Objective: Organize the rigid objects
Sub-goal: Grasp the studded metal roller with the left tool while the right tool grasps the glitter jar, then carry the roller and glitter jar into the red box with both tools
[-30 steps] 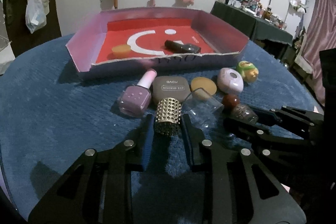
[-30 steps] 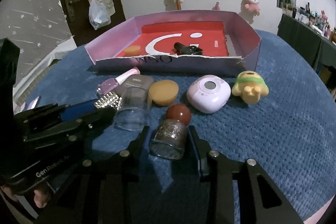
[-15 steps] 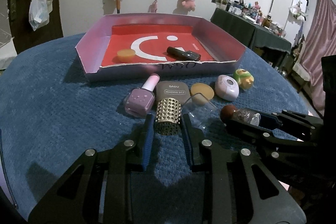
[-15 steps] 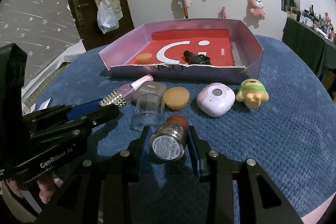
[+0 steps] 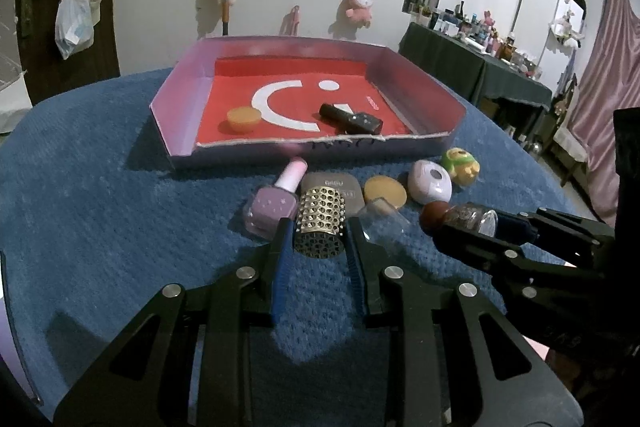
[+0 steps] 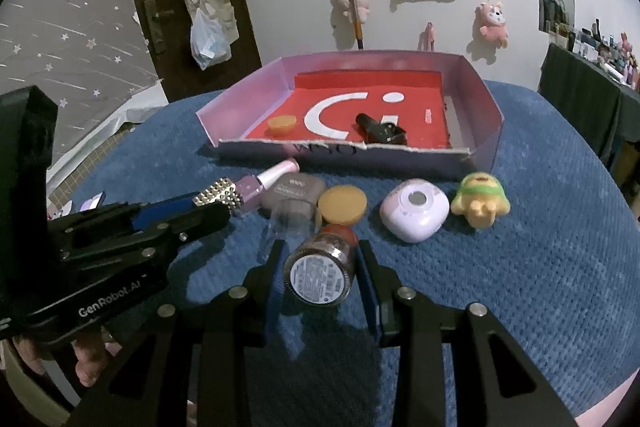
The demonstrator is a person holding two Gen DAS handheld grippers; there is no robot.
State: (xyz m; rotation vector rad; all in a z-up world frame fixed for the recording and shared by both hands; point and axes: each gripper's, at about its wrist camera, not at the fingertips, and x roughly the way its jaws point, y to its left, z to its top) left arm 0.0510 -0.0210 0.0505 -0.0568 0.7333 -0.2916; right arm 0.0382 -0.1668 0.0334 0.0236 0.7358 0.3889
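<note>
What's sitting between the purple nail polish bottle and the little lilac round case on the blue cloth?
In the right wrist view, between the nail polish bottle and the lilac case lie a grey compact and an orange sponge puff, with a clear cup just in front.

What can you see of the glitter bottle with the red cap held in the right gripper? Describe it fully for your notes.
The glitter bottle is a small clear glass bottle of dark glittery fill with a round red-brown cap. The right gripper is shut on its sides. It is tipped, its labelled round base facing the camera and its cap pointing away toward the tray. It looks lifted off the blue cloth.
</note>
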